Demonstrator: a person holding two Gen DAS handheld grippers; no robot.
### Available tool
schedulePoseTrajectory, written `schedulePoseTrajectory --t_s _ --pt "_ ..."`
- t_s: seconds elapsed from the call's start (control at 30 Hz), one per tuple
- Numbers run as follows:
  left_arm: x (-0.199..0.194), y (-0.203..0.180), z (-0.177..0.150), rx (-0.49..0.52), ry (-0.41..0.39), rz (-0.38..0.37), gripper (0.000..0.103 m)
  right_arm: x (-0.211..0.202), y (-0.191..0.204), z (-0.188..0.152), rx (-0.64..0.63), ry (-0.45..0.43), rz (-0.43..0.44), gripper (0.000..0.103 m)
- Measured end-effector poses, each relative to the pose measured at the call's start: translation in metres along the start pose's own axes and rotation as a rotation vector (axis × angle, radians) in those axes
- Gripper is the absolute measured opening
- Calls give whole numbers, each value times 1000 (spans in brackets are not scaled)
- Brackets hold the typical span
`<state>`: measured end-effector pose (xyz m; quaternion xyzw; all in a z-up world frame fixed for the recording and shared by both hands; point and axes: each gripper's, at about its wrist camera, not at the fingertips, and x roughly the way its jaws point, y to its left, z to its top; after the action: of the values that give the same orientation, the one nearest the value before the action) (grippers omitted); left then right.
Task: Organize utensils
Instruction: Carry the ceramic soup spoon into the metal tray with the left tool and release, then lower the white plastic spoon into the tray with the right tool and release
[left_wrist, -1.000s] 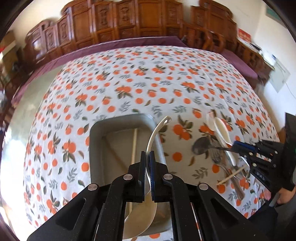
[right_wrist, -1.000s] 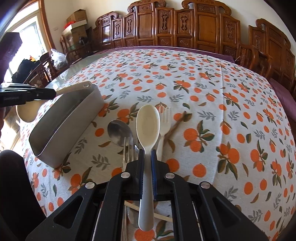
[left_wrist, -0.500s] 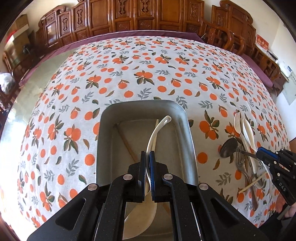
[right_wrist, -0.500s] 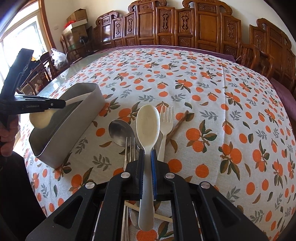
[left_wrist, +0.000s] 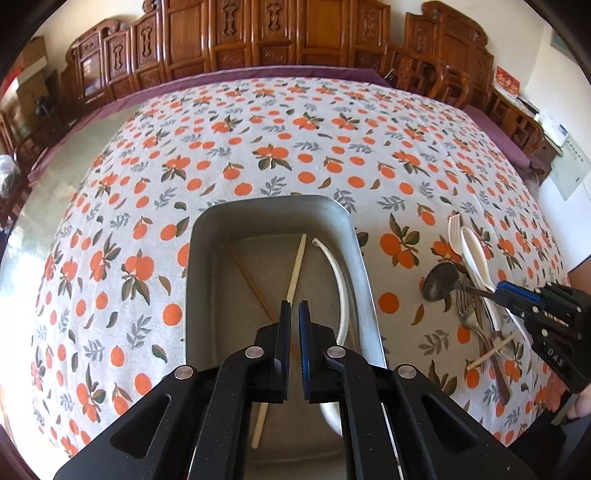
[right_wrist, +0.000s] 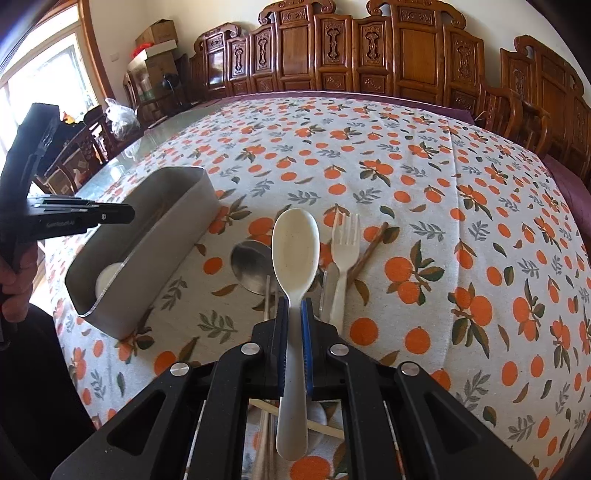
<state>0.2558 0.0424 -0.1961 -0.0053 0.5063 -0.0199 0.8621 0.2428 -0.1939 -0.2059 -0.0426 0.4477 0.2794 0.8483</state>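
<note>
A grey metal bin (left_wrist: 364, 266) sits on the orange-print tablecloth. In it lie a white ladle-like spoon (left_wrist: 341, 288), a pale chopstick (left_wrist: 293, 280) and a brown chopstick (left_wrist: 247, 273). My left gripper (left_wrist: 294, 314) hangs above the bin, slightly open and empty. My right gripper (right_wrist: 294, 310) is shut on a cream plastic spoon (right_wrist: 295, 247), held over the utensil pile. The pile holds a metal spoon (right_wrist: 251, 266), a white fork (right_wrist: 343, 243) and a brown chopstick (right_wrist: 369, 251). The bin (right_wrist: 159, 251) lies left of the right gripper.
Carved wooden chairs (right_wrist: 369, 48) line the table's far side. The right gripper (left_wrist: 535, 310) shows at the right of the left wrist view, over metal forks (left_wrist: 476, 317). The left gripper (right_wrist: 74, 218) shows at the left of the right wrist view. Boxes (right_wrist: 155, 40) stand far left.
My left gripper moved over the bin, opened a little and let go of the white ladle-like spoon, which now lies in the bin. My right gripper still holds the cream spoon, nearly still.
</note>
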Motion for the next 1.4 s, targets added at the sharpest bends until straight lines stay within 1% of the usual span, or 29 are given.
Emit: schedulePoseTrajectory --t_s 0.2,0.37,0.63,0.77,0.93,1.0,1.17,1.23,1.27,1.4 --pt "-18 3 -14 12 -69 -32 4 -5 17 4 -13 -20 6 9" --pt "-21 12 -23 -10 -90 -59 4 -9 32 9 -17 -35 15 9" --pt "-29 27 -27 0 -142 -31 4 -11 68 28 -32 -52 45 9" --pt "-35 37 -29 -1 -162 -19 4 -8 90 41 -30 -58 82 9" --pt "-41 56 -29 -25 -181 -14 4 5 114 60 11 -54 140 9" --pt "-43 62 -29 -32 -186 -7 4 12 125 65 14 -49 151 9" --pt "-48 78 -29 -55 -207 3 5 34 148 75 25 -14 153 9" --pt "-50 81 -29 -62 -212 3 8 44 154 78 32 -1 139 9" --pt "-51 83 -29 -65 -216 5 12 49 156 78 40 7 136 9" --pt "-53 89 -29 -78 -224 0 14 68 160 82 78 34 141 9"
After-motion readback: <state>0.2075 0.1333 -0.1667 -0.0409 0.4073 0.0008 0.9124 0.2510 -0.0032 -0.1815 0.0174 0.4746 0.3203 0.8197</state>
